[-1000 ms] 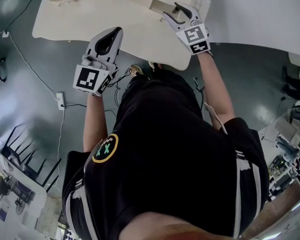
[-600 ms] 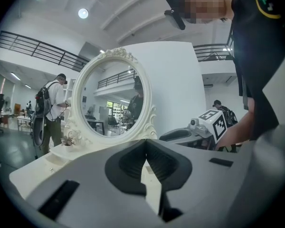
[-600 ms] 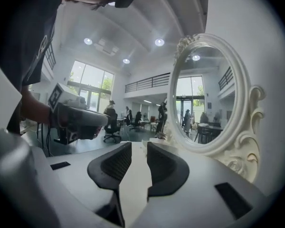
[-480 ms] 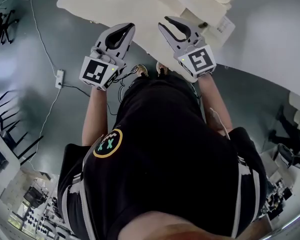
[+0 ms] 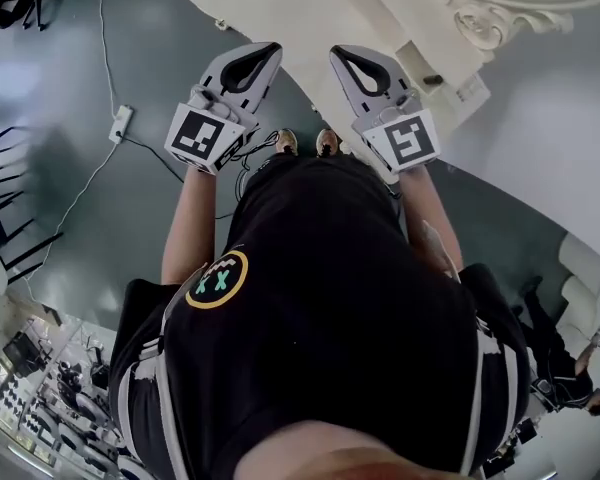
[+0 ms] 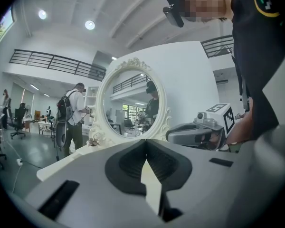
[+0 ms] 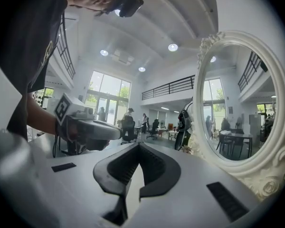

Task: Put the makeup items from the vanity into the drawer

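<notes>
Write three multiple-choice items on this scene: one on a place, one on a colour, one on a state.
1. In the right gripper view, the mirror stands: A) at left B) at right C) out of sight.
2. The mirror's frame is: A) white B) black C) red.
3. The left tongs are: A) wide open B) shut on a lipstick C) shut, empty.
Key: 1 B, it fills that view's right side; 2 A, its carved rim is white; 3 C, the tips meet with nothing between.
</notes>
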### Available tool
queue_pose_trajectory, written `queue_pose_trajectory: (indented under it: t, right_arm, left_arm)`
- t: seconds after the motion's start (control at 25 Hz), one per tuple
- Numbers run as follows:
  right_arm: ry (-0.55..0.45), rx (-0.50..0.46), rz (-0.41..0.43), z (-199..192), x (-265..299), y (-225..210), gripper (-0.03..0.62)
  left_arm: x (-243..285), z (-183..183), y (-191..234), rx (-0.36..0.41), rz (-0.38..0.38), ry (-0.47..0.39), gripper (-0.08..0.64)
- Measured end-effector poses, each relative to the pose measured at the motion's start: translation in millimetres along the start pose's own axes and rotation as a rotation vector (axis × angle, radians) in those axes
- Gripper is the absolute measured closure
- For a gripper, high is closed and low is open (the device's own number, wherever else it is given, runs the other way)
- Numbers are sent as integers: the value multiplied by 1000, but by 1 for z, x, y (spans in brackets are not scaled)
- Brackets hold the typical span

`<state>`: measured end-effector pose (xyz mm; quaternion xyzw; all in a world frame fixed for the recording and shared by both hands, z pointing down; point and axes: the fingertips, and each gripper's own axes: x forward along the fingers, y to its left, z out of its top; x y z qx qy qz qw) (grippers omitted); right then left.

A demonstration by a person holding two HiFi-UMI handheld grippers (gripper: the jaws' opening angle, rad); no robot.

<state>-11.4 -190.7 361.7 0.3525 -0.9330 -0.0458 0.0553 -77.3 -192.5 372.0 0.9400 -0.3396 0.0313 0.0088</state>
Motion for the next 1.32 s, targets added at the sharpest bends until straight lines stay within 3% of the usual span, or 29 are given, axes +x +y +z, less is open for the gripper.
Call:
queue_pose_trajectory:
  t: [0.24, 1.32]
  right_arm:
    - [-8, 8, 36, 11, 13, 16, 571]
    - [-42, -79, -9, 24, 16, 7, 572]
  left_arm:
    - [-8, 5, 7, 9, 19, -14, 540]
    - [-9, 13, 15, 37, 16, -28, 540]
